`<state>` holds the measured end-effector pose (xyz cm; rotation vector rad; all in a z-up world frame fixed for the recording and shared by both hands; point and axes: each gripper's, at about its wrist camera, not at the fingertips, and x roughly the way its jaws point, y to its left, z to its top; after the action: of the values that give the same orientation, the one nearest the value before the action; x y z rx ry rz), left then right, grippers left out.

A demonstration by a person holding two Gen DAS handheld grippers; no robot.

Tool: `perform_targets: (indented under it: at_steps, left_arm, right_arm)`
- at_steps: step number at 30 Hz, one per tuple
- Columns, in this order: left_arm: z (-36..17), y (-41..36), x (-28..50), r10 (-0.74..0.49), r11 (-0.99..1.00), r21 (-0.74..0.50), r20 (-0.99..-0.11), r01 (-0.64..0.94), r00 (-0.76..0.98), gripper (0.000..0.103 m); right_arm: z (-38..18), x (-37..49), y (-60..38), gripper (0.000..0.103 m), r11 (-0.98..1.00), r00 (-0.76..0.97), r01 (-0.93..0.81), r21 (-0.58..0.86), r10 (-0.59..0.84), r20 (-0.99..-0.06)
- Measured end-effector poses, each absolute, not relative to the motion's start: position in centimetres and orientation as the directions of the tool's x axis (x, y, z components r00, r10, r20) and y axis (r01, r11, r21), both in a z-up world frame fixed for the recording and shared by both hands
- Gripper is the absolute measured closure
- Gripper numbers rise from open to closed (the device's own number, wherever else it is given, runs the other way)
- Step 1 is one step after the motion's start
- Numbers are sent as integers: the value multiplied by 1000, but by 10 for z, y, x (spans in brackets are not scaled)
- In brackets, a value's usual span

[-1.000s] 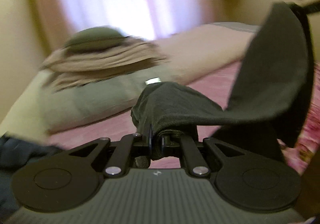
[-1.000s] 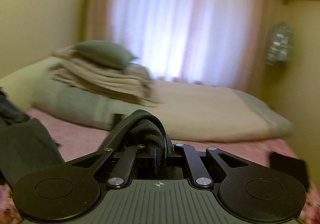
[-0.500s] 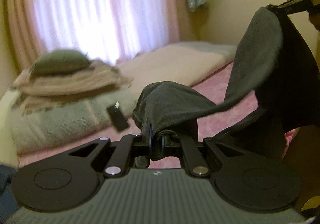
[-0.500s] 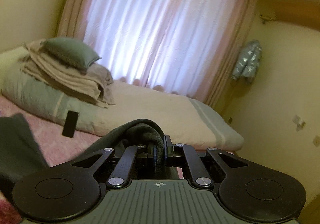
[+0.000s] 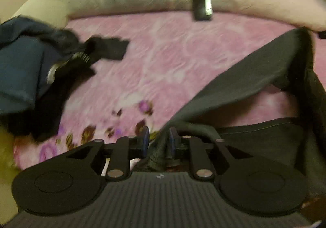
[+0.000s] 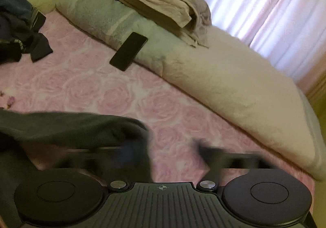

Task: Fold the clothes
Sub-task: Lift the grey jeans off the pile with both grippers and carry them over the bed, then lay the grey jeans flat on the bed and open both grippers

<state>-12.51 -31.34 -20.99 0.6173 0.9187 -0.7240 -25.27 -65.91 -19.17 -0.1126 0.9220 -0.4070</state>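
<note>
left gripper [image 5: 156,139] loosening around dark garment [image 5: 244,81], lower centre; right gripper [image 6: 173,154] spreading, seemingly released. flatten on pink bedspread [image 6: 101,93] before folding.

The left gripper [image 5: 157,140] sat at the lower centre of its frame, pointing forward and downward, its two blue-padded fingers [image 5: 145,140] parted a little with dark cloth lying between them. The right gripper [image 6: 171,150] filled the bottom of its own frame; its fingers [image 6: 209,153] were smeared by motion blur but appeared spread wide apart, probably clear of any hold.
</note>
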Motion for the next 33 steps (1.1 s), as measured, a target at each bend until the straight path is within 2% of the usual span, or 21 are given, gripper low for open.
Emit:
perform_targets:
  at_steps: [3, 5, 7, 9, 10, 14, 19, 21, 23, 24, 25, 28, 33]
  left_arm:
    - [-207, -321, -141, -267, 597, 197, -865, 778, 424, 84]
    - [-204, -331, -156, -277, 564, 207, -865, 799, 419, 80]
    - [-202, -348, -173, -320, 490, 204, -862, 847, 393, 73]
    - [-209, -369, -186, -375, 386, 185, -863, 904, 337, 62]
    - [-212, -376, -198, -404, 322, 175, -863, 930, 302, 60]
    - [-240, -405, -243, -498, 54, 162, -851, 985, 167, 40]
    - [-279, -433, -295, -565, -267, 246, -823, 932, 56, 40]
    - [-284, -441, -308, -576, -312, 266, -816, 912, 41, 40]
    - [-286, -450, -318, -582, -327, 272, -812, 905, 34, 40]
    - [-285, -454, -320, -582, -319, 269, -813, 909, 36, 40]
    - [-283, -458, -322, -581, -311, 266, -813, 912, 39, 40]
    - [-271, -469, -334, -585, -280, 265, -809, 923, 55, 40]
    - [-242, -499, -360, -616, -183, 282, -780, 942, 114, 39]
  right_arm:
    - [-205, -284, -669, 14, 938, 528, 280, -205, -329, -783]
    - [-212, -321, -671, 14, 932, 507, 336, -135, -300, -808]
    - [-216, -361, -667, 14, 919, 481, 390, -66, -264, -836]
    - [-221, -396, -650, 14, 912, 446, 409, -30, -229, -865]
    - [-224, -413, -639, 14, 911, 427, 412, -20, -212, -879]
    - [-253, -456, -588, 14, 924, 359, 378, -51, -197, -912]
    - [-301, -465, -545, 14, 949, 342, 270, -161, -251, -905]
    - [-315, -463, -536, 15, 955, 361, 229, -189, -263, -895]
    - [-323, -459, -537, 33, 961, 367, 209, -180, -248, -897]
    - [-325, -457, -539, 49, 965, 368, 204, -167, -234, -900]
    - [-321, -458, -542, 77, 966, 371, 212, -144, -216, -903]
    - [-298, -469, -553, 88, 961, 403, 258, -103, -204, -892]
    - [-228, -524, -628, 89, 919, 459, 368, -145, -315, -831]
